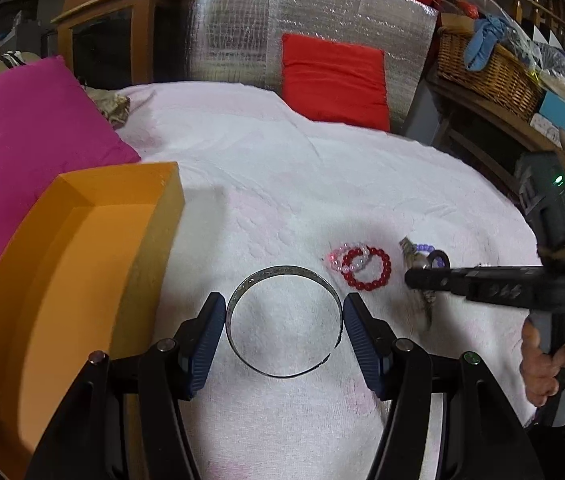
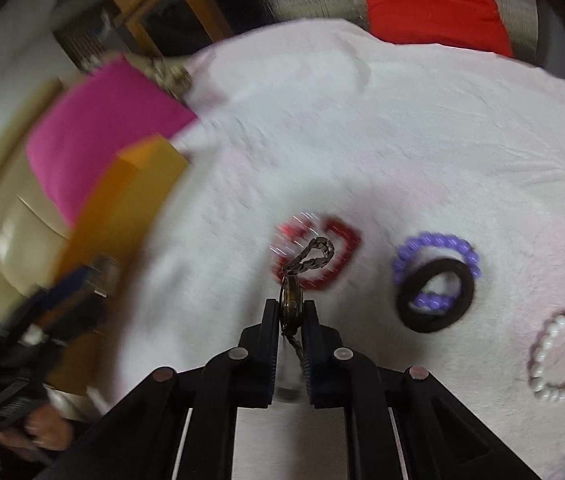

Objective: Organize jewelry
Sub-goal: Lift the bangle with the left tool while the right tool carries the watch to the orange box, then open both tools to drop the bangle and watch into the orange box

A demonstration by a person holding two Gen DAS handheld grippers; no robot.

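A thin metal bangle (image 1: 282,271) sits between the blue pads of my left gripper (image 1: 285,308), which touch its left and right sides just above the white towel (image 1: 282,160). My right gripper (image 2: 290,306) is shut on a wristwatch, whose metal link band (image 2: 314,258) loops out ahead of the fingertips. In the left wrist view the right gripper (image 1: 414,276) reaches in from the right with the watch band (image 1: 428,308) hanging below it. An orange box (image 1: 82,260) stands open to the left of the bangle.
A red bead bracelet (image 1: 366,268) and a pale pink one (image 1: 348,260) lie overlapping on the towel. Farther right lie a purple bead bracelet (image 2: 436,252), a black ring-shaped band (image 2: 436,296) and a white pearl bracelet (image 2: 562,356). A pink cushion (image 1: 22,140) and a red cushion (image 1: 334,76) border the towel.
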